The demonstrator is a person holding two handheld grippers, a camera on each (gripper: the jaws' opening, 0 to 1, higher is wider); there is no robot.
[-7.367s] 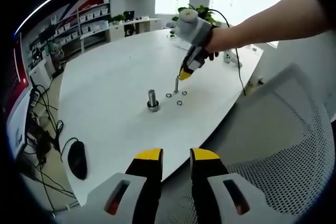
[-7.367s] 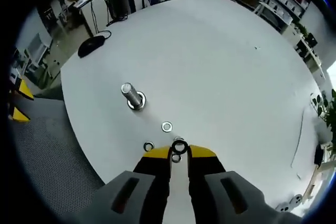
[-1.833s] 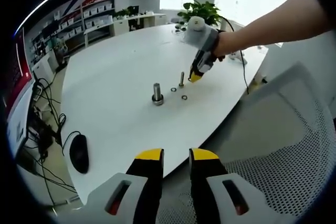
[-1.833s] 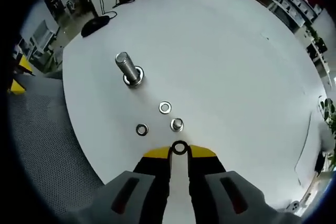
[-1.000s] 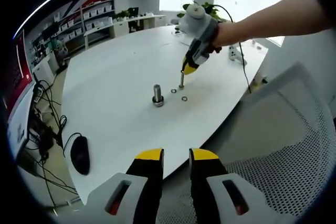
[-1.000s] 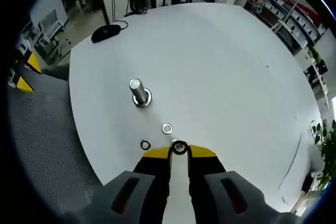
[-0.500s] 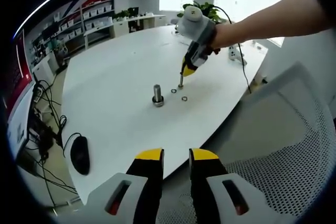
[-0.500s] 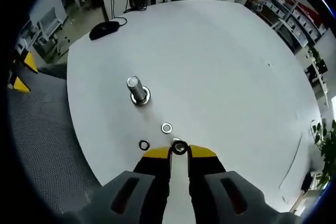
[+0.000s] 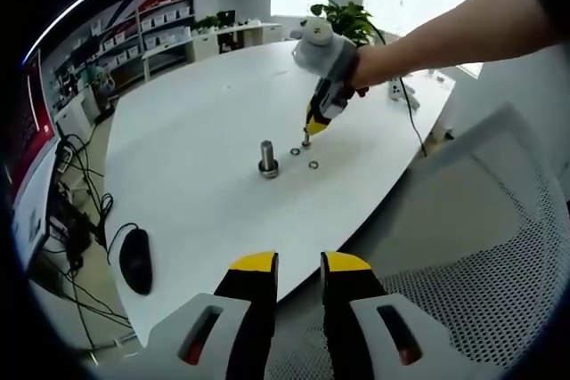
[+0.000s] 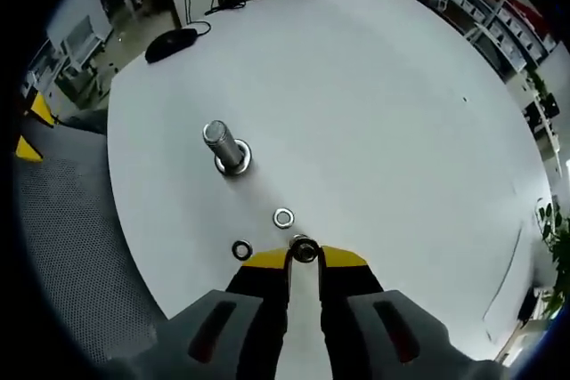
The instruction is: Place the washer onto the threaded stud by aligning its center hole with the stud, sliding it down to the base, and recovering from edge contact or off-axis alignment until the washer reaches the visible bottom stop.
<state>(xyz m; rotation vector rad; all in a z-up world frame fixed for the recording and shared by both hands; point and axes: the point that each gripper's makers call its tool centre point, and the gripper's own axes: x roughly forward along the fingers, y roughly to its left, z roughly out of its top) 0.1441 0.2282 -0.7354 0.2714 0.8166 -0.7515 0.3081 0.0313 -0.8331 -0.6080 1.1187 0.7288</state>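
Right gripper has come lower over the thin stud since a second ago, its washer now at the stud's tip.

The jaws are nearly closed on the washer, which they pinch by its rim; its hole faces the camera in the right gripper view, in line with the upright stud, whose long axis stands vertical on the white desk. Two loose washers lie flat just beside it, and a thicker bolt stands upright nearby. In the left gripper view the left gripper hangs off the desk edge, jaws narrowly apart, holding nothing.
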